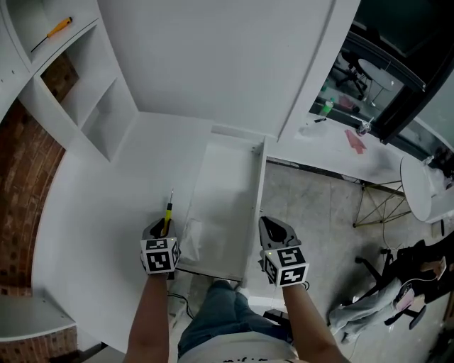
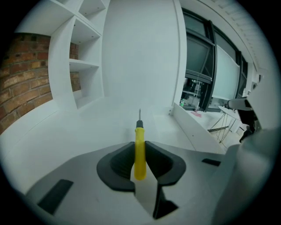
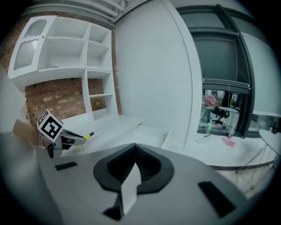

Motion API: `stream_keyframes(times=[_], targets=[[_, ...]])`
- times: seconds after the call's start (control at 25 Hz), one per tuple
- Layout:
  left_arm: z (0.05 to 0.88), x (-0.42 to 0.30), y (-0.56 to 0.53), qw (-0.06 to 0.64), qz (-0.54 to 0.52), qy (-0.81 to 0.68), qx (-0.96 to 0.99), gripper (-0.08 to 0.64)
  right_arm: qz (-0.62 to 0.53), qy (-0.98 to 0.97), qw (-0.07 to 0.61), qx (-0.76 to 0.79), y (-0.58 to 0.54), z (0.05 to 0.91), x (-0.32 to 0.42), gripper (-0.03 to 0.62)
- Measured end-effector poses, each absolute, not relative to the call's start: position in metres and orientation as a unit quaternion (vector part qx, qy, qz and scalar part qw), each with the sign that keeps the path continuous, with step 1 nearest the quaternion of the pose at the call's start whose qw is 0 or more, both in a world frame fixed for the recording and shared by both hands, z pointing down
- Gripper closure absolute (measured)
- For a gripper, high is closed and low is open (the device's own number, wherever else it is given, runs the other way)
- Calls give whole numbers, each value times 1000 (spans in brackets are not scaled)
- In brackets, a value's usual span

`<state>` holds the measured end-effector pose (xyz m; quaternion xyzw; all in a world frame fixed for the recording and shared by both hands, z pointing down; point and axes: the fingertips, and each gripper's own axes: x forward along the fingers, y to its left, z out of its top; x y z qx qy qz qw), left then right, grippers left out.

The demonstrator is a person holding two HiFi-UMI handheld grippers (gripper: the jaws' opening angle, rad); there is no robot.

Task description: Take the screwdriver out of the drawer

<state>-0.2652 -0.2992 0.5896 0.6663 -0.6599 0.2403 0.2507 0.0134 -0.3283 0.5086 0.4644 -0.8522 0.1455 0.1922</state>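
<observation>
Screwdriver [image 2: 139, 149]: the yellow handle is clamped in the left gripper [image 1: 164, 228]; the black collar and thin shaft stick out ahead, pointing away from the person.
Place: it is held over the white bench [image 1: 106, 213], just left of the open drawer [image 1: 257, 191] and outside its wall. Whether the tip touches the bench I cannot tell.
Left jaws: they are clenched on the lower part of the handle, with the tool centred and in line with the gripper.
Right gripper [image 3: 134, 169]: its jaws are closed together with nothing between them, and it hovers at the drawer's right wall.
Step in hand: this looks like the carry-off and set-down, since the tool appears clear of the drawer.
Doing it well: hold the clamp firm and lower the tool at a shallow angle, so the shaft lays down flat and the tip does not dig in. Pick a bare spot well apart from the drawer's edge, and let go only once the handle rests on the bench.
Risk: a round handle on a smooth bench may roll, and a caught tip could pivot the tool in so narrow a grip.
Right hand's part: it should keep out of the left's path.
Not the target: a second screwdriver [image 1: 53, 32] with an orange handle lies on a high shelf [image 1: 21, 14].
</observation>
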Motion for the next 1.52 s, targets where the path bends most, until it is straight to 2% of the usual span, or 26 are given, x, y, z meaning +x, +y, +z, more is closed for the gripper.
stream_keyframes(times=[0.56, 0.8, 1.28, 1.52], targets=[[616, -277, -297, 267, 278, -664, 641, 474, 164, -838, 213, 475, -313, 526, 23, 581], [604, -276, -295, 259, 264, -669, 645, 425, 149, -840, 203, 480, -308, 512, 32, 581], [531, -255, -287, 195, 196, -694, 665, 423, 93, -856, 157, 483, -308, 453, 43, 581], [469, -234, -290, 142, 148, -698, 686, 423, 43, -866, 125, 483, -310, 407, 48, 581]])
